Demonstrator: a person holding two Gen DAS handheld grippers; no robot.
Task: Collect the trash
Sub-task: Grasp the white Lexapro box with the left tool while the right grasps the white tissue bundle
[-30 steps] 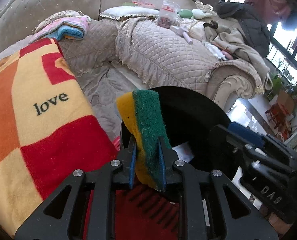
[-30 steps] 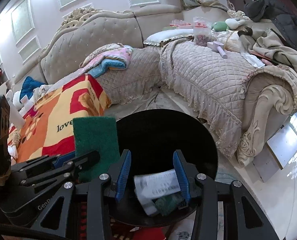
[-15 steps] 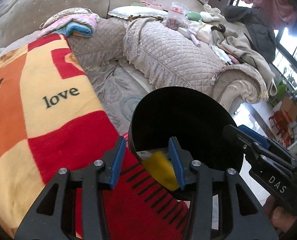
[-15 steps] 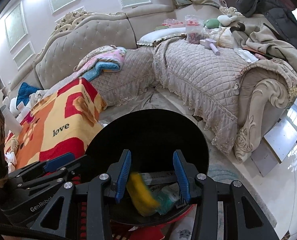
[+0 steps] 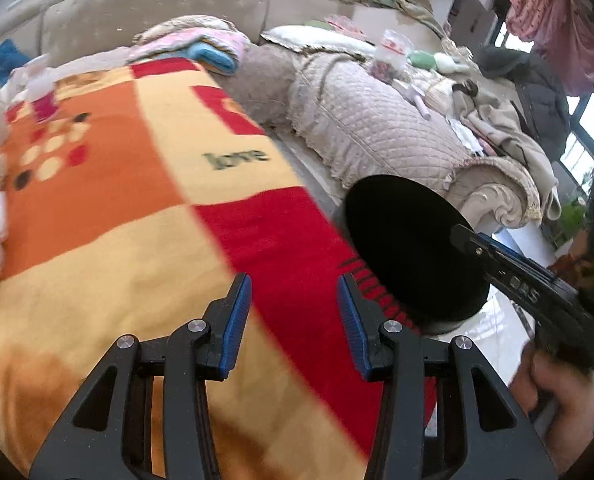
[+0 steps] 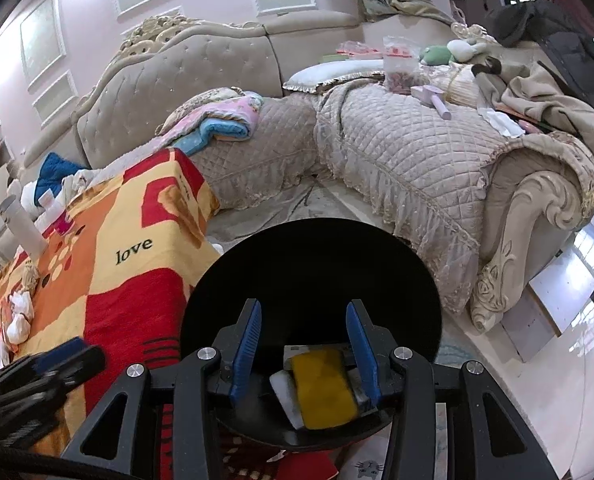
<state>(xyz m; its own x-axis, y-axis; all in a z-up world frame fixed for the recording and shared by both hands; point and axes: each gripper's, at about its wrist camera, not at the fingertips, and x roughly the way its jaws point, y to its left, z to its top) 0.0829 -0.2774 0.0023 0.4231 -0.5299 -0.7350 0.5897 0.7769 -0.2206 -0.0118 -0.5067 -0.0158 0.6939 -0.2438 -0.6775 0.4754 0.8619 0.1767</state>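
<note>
A yellow and green sponge (image 6: 323, 388) lies yellow side up in the black bin (image 6: 313, 248), on top of white paper scraps (image 6: 281, 390). My right gripper (image 6: 305, 340) hovers over the bin's mouth, jaws apart, with nothing between the pads. My left gripper (image 5: 295, 308) is open and empty above the red and yellow blanket (image 5: 137, 208), left of the bin (image 5: 409, 248). Crumpled white tissues (image 6: 17, 320) lie on the blanket's far left side. In the left wrist view the right gripper's fingers (image 5: 497, 256) reach over the bin's rim, held by a hand (image 5: 557, 384).
A beige quilted sofa (image 6: 397, 152) wraps around behind the bin, strewn with clothes, pillows and a plastic bag. A white bottle (image 6: 21, 224) stands at the blanket's far end. Glossy floor (image 6: 557, 360) shows to the right of the bin.
The left gripper opened and let the sponge fall into the bin, then swung left away from the bin over the blanket. The right gripper stayed put.
</note>
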